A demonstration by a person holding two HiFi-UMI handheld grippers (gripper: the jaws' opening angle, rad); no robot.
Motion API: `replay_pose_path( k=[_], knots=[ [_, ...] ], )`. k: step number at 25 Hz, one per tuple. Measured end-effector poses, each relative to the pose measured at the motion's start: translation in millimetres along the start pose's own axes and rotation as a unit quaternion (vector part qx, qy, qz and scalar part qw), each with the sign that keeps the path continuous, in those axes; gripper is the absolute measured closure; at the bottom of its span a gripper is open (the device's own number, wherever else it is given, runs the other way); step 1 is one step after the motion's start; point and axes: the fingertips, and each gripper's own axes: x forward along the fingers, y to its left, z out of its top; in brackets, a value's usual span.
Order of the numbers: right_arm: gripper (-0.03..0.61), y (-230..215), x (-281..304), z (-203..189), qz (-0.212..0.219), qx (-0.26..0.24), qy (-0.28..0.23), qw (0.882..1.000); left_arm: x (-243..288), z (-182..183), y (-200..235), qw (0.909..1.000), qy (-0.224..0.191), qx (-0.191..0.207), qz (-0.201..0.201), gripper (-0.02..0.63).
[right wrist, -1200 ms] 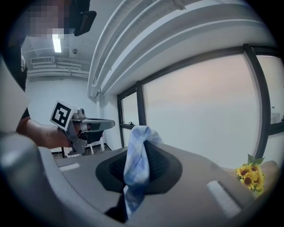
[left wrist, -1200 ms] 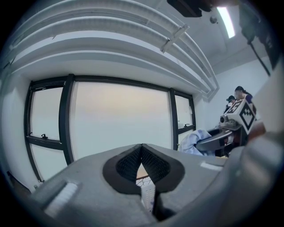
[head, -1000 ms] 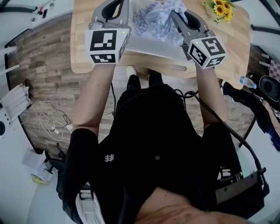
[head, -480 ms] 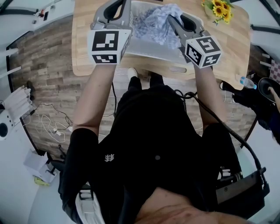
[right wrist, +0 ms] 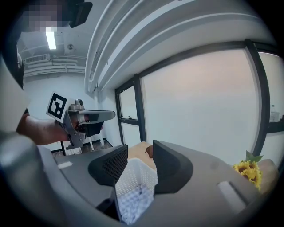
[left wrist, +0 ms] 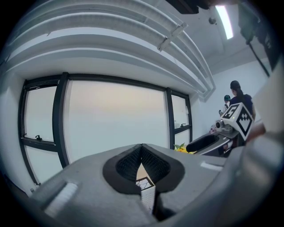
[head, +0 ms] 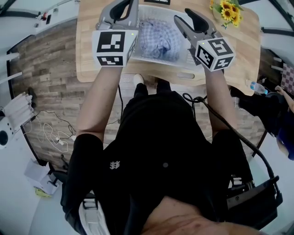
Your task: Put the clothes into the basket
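Observation:
A white mesh basket [head: 158,61] stands on the wooden table [head: 87,59] and holds a blue-and-white checked cloth [head: 158,40]. My right gripper [head: 185,17] hovers over the basket's right side. Its jaws are opening and nothing is between them. In the right gripper view the basket [right wrist: 135,174] and the cloth [right wrist: 133,205] show through the gap of the right gripper [right wrist: 140,153]. My left gripper [head: 123,8] is at the basket's left edge. In its own view the left gripper [left wrist: 142,148] has its tips together and holds nothing.
A bunch of sunflowers [head: 228,9] stands at the table's far right. White cables [head: 50,131] lie on the wood floor to the left. A bottle [head: 258,86] and dark gear sit on the right. People [left wrist: 237,95] stand in the background.
The checked cloth hung bunched from my right gripper over the basket; it now lies loose inside. The right jaws have opened. The left gripper has barely moved.

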Motion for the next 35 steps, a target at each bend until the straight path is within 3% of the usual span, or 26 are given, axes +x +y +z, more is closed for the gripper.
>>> replay_pose_path(
  k=[12, 16, 18, 24, 26, 29, 35],
  knots=[
    [0.397, -10.7, -20.5, 48.7, -0.024, -0.010, -0.054, 0.998, -11.0, 38.1, 8.4, 0.9994, -0.034, -0.002, 0.008, 0.614],
    [0.434, -21.0, -41.8, 61.2, -0.042, -0.005, -0.074, 0.996, -20.8, 48.8, 7.9, 0.9989, -0.045, 0.002, 0.012, 0.615],
    [0.510, -29.2, -52.7, 65.4, -0.059, -0.004, -0.086, 0.995, -23.6, 52.1, 7.5, 0.9987, -0.048, 0.006, 0.013, 0.615],
    [0.520, -48.5, -86.4, 79.8, -0.100, -0.009, -0.122, 0.987, -40.0, 52.5, 5.4, 0.9984, -0.051, 0.020, 0.014, 0.615],
    [0.583, -49.8, -99.3, 87.1, -0.116, -0.011, -0.136, 0.984, -47.0, 51.1, 5.5, 0.9985, -0.051, 0.017, 0.014, 0.614],
    [0.584, -46.2, -113.8, 92.9, -0.125, -0.008, -0.154, 0.980, -53.2, 50.5, 2.6, 0.9984, -0.053, 0.014, 0.014, 0.615],
    [0.580, -54.0, -115.8, 78.0, -0.138, -0.014, -0.134, 0.981, -46.9, 46.6, -5.4, 0.9981, -0.060, 0.007, 0.007, 0.615]
  ],
)
